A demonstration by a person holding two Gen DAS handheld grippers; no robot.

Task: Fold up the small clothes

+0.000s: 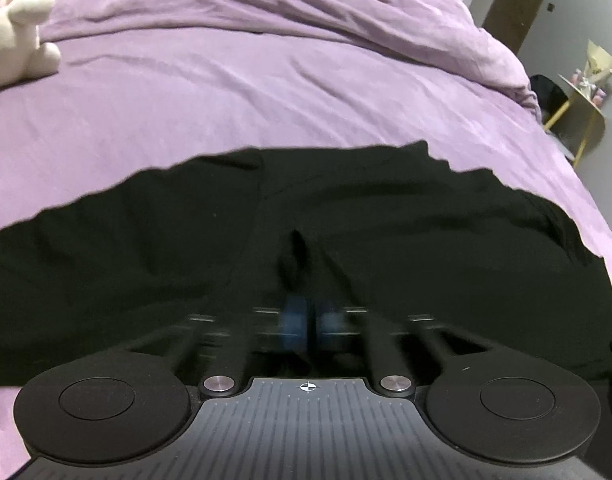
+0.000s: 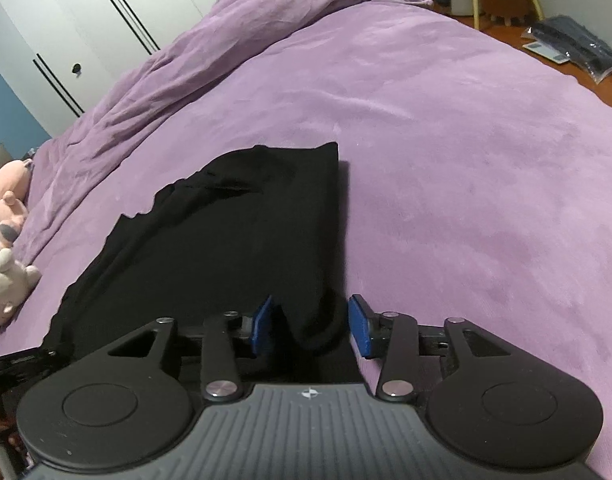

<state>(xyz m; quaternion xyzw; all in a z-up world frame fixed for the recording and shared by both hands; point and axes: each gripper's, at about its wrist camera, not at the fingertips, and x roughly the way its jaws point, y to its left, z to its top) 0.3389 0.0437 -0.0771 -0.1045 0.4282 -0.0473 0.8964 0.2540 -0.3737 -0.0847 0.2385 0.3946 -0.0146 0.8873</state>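
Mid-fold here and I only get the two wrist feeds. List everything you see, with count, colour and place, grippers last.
black garment: one, black, spread on the bed just ahead of both grippers, partly folded.
bed cover: one, purple, under the garment.
duvet: one, purple, bunched along the far side of the bed.
plush toys: two, one pink and one cream, on the bed's left edge.
wardrobe: one, white with black handles, behind the bed.
side table: one, yellow legs, off the bed's right side.
plastic-wrapped pack: one, dark, on the floor.
left gripper: one, blue pads, shut on a pinch of the garment.
right gripper: one, blue pads, open, a garment fold between the pads.
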